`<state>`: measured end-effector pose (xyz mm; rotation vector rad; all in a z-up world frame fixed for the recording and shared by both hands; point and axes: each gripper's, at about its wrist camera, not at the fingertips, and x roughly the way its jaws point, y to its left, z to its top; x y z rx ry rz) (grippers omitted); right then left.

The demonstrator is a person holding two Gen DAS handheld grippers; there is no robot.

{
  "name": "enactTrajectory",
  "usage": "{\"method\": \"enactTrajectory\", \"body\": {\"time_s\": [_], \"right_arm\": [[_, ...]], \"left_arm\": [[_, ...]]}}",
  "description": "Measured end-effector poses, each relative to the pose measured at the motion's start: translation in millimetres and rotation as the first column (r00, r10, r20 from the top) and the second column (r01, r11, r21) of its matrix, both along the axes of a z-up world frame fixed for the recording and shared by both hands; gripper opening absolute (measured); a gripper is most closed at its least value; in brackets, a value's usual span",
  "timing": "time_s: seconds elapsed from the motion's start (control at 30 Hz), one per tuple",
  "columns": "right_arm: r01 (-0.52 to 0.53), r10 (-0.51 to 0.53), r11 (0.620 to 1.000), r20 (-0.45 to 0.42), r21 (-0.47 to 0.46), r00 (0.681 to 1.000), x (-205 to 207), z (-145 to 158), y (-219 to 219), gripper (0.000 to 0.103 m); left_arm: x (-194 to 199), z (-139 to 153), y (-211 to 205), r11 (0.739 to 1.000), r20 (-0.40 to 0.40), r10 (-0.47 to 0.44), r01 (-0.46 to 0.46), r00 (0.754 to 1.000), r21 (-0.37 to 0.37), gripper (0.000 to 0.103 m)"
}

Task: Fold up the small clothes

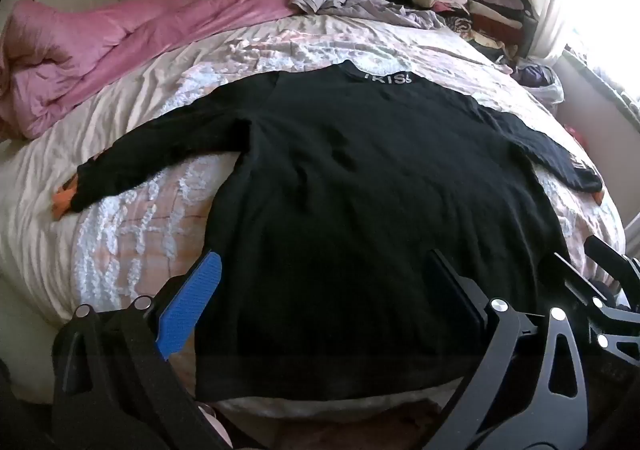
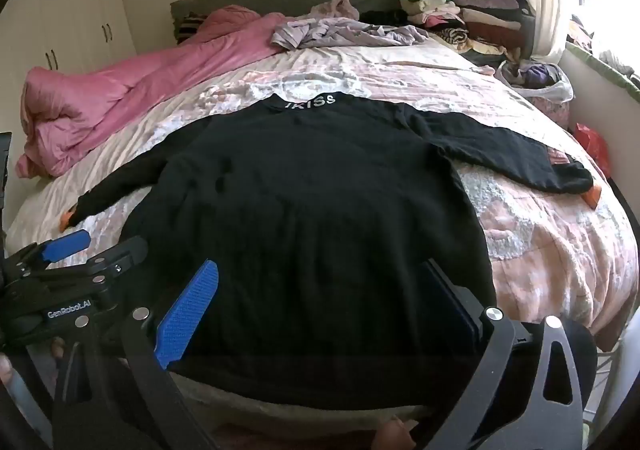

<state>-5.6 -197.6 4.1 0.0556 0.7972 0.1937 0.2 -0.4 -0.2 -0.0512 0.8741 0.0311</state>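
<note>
A black long-sleeved top [image 1: 360,186] lies spread flat on the bed, sleeves out to both sides, white letters at its collar, orange showing at both cuffs. It also shows in the right wrist view [image 2: 312,210]. My left gripper [image 1: 320,290] is open and empty, hovering over the top's hem at its left half. My right gripper [image 2: 320,302] is open and empty over the hem at its right half. The left gripper's blue pad [image 2: 66,244] shows at the left edge of the right wrist view.
The bed has a pale pink patterned cover [image 1: 132,218]. A pink duvet [image 1: 100,50] is bunched along the left. Loose lilac clothes [image 2: 340,30] and a stack of folded clothes [image 2: 472,14] sit at the head. A bag of clothes [image 2: 536,80] lies by the window.
</note>
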Motion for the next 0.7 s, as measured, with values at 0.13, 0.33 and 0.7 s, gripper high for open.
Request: {"method": "enactTrajectory", "body": {"time_s": [0.13,0.33,0.7], "right_arm": [[0.0,0.0,1.0,0.001,-0.007,1.0,-0.1,0.1,0.6,0.099],[-0.005,0.005,1.0,-0.003,-0.002,1.0,-3.3,-2.1,-0.4,0.099],[-0.004,0.004,1.0,0.003,-0.009,1.0,-4.5,-0.7,2.4,0.099]], "left_arm": [[0.1,-0.2,0.3,1.0,0.005,0.003,-0.003,1.0,-0.001,0.094],[0.5,-0.1,-0.1,1.0,0.005,0.002,-0.002,1.0,-0.002,0.094],[0.1,0.1,0.2,1.0,0.011,0.002,-0.002,1.0,-0.003,0.094]]}}
